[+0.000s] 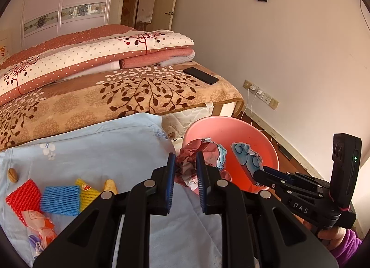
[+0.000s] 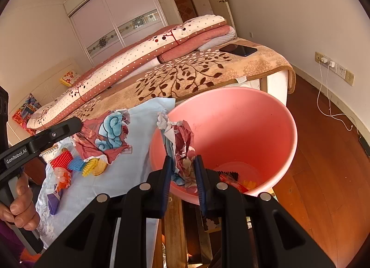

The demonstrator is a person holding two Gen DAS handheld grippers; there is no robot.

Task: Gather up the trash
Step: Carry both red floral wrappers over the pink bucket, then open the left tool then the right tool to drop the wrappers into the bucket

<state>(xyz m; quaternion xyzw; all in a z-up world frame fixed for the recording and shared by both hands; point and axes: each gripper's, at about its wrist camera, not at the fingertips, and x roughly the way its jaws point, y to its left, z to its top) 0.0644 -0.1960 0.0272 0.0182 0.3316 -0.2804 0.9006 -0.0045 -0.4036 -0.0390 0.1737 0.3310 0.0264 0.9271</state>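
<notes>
Crumpled red-and-blue printed paper trash was clamped in both tongs: the left tongs (image 1: 185, 170) gripped one wad (image 1: 196, 163) just short of the round pink plastic bin's (image 1: 266, 138) near rim, above the pale blue cloth (image 1: 104, 143), while the right tongs (image 2: 182, 170) held another wad (image 2: 180, 143) directly over the bin's mouth, so the right hand looked nearer to dropping

pink bin (image 2: 249, 115); red/blue/yellow foam nets (image 1: 59, 199); pale blue floral cloth (image 1: 111, 143); tan blanket (image 1: 129, 96) w/ brown leaf print; quilt (image 1: 92, 57) white w/ dots (red trees).
</notes>
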